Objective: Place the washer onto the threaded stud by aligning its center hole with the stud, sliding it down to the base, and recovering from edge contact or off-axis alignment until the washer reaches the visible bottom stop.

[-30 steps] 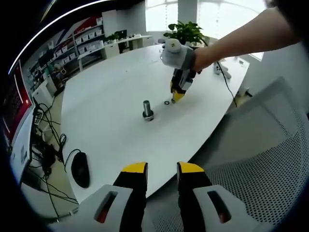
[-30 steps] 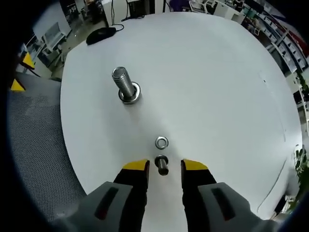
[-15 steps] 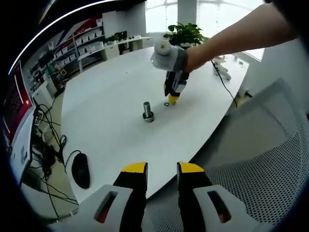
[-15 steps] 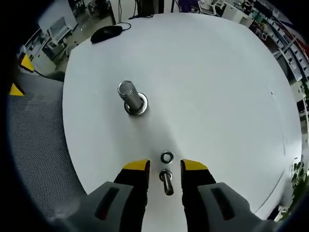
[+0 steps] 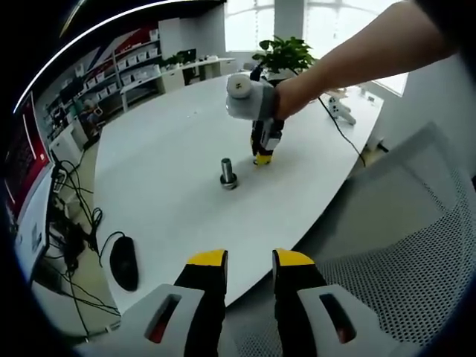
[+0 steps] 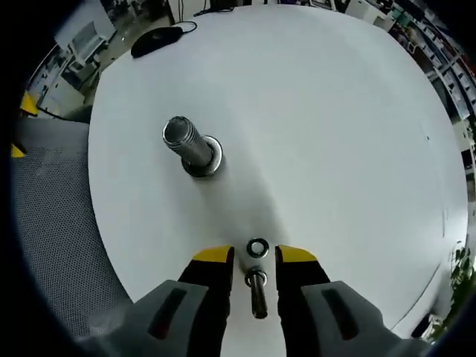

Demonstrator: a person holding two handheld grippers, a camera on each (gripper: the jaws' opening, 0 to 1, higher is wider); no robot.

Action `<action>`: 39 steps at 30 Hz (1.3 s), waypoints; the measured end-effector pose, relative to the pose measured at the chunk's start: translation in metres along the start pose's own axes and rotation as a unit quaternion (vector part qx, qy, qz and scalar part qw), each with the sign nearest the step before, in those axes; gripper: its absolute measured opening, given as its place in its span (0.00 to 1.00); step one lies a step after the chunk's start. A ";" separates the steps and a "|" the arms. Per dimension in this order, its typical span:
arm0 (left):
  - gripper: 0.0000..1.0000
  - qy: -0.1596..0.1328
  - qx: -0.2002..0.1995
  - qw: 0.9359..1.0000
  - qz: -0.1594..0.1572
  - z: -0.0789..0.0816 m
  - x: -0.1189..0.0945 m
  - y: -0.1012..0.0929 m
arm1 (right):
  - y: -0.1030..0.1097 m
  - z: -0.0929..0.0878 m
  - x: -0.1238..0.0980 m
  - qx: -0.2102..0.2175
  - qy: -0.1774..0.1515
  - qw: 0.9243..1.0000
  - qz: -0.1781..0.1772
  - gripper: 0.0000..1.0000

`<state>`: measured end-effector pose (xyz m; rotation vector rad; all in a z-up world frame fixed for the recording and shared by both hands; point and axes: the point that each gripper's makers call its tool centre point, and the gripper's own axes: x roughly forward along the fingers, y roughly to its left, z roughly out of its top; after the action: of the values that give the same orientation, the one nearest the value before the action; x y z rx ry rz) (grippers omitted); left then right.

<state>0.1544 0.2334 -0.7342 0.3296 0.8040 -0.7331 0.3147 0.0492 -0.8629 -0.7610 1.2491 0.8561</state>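
Washer flat on the counter, right gripper poised over it, not yet gripped.

Washer [image 6: 257,247] lies flat on the white counter [image 6: 335,134], just beyond the tips of the right gripper [image 6: 254,256]; its yellow-tipped fingers [image 6: 214,256] stand apart with a small bolt [image 6: 256,286] between them, apparently untouched. Threaded stud [image 6: 187,143] stands upright further off, to the left. Left gripper [image 5: 249,259] hangs off the counter's near edge, fingers parted, empty. Judged: washer thin, stiff, light, smooth metal, likely to slide or skitter when nudged. Best taken across its outer rim, edge to edge, leaving the centre hole free for the stud.
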 end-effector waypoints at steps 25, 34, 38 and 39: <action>0.22 0.002 -0.004 1.000 0.001 -0.001 0.000 0.001 | -0.001 -0.001 0.005 -0.012 0.011 1.000 0.005 0.16; 0.22 0.004 -0.004 1.000 0.001 -0.002 0.001 0.001 | -0.004 -0.001 0.007 -0.003 0.010 1.000 0.006 0.15; 0.22 0.004 -0.004 1.000 0.001 -0.002 0.000 0.001 | -0.005 -0.001 0.007 0.003 0.010 1.000 0.004 0.14; 0.22 0.004 -0.004 1.000 0.001 -0.002 0.000 0.001 | -0.005 -0.001 0.007 0.003 0.010 1.000 0.003 0.14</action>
<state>0.1544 0.2351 -0.7356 0.3259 0.8140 -0.7263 0.3187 0.0466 -0.8696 -0.7631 1.2715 0.8516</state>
